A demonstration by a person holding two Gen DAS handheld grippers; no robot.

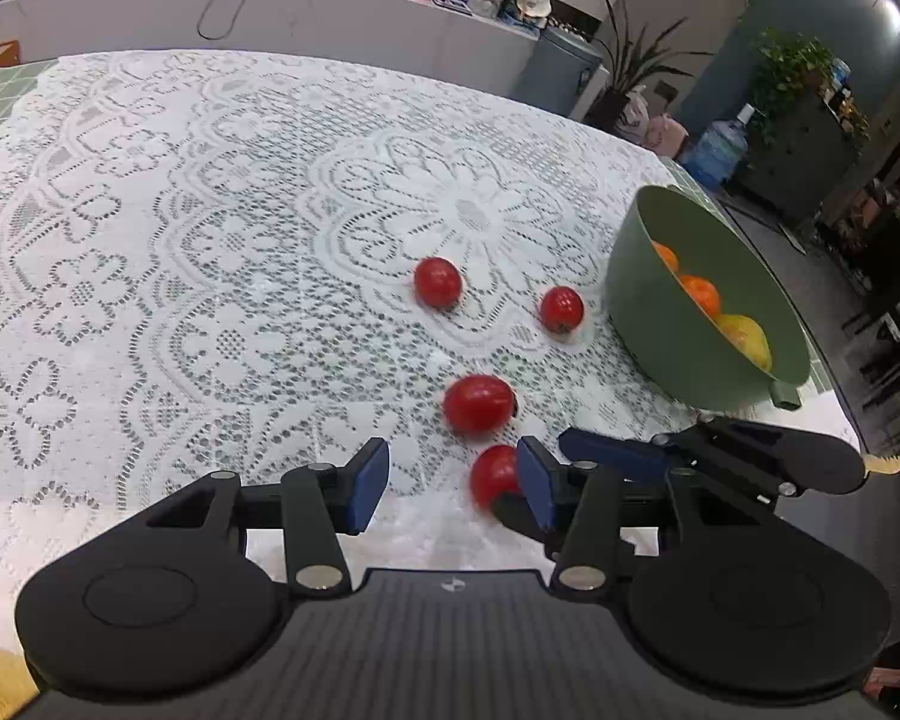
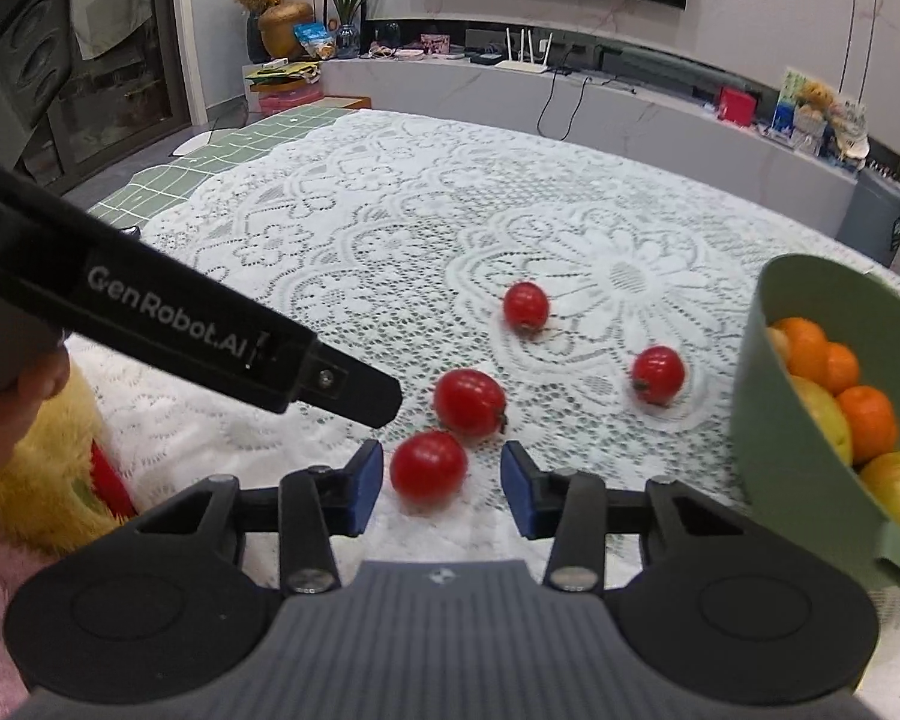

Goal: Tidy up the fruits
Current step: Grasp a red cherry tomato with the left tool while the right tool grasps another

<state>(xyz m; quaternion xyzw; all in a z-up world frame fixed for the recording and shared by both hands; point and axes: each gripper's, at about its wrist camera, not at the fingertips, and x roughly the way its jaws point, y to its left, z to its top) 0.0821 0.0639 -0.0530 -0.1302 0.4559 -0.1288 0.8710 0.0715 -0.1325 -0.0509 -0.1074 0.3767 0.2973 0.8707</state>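
Observation:
Several red cherry tomatoes lie on the white lace tablecloth [image 1: 210,240]. The nearest tomato [image 2: 429,468] sits between the blue pads of my right gripper [image 2: 443,483]. Those pads stand open, the left one almost touching the tomato and a gap on the right. A second tomato [image 2: 469,401] lies just beyond it. My left gripper [image 1: 450,486] hovers open and empty. In its view the same near tomato [image 1: 495,474] shows beside its right pad, with a right gripper finger [image 1: 606,455] reaching in from the right. The green bowl [image 1: 648,324] holds oranges [image 1: 699,294] and yellow fruit [image 1: 747,336].
Two more tomatoes [image 1: 438,282] [image 1: 561,309] lie farther out toward the bowl [image 2: 768,420]. A left gripper finger [image 2: 360,396] crosses the right wrist view just left of the tomatoes. A hand and a fuzzy sleeve [image 2: 30,480] fill the lower left. The table edge runs behind the bowl.

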